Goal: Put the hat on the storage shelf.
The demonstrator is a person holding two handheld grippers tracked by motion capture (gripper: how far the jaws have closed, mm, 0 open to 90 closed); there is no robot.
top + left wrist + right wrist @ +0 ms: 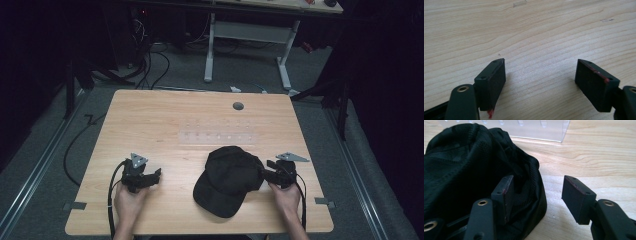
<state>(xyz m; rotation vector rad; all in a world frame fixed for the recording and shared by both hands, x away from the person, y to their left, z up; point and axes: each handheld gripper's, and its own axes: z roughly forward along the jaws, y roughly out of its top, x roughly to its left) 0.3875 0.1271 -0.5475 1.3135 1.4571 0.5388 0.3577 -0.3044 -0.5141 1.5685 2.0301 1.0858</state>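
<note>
While the left gripper [540, 75] waits spread over bare worktop [165, 115], the right gripper [537, 195] gapes astride the cap [466, 170] edge; closing there looks next.

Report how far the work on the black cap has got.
Done: nothing visibly; the black cap lies on the table, ungripped. In hand: the right gripper is open at the cap's edge, one jaw against the fabric, the other over bare wood. The left gripper is open over bare table, away from the cap. Left: closing on the cap and whatever handling follows, perhaps toward the clear rack behind it.
</note>
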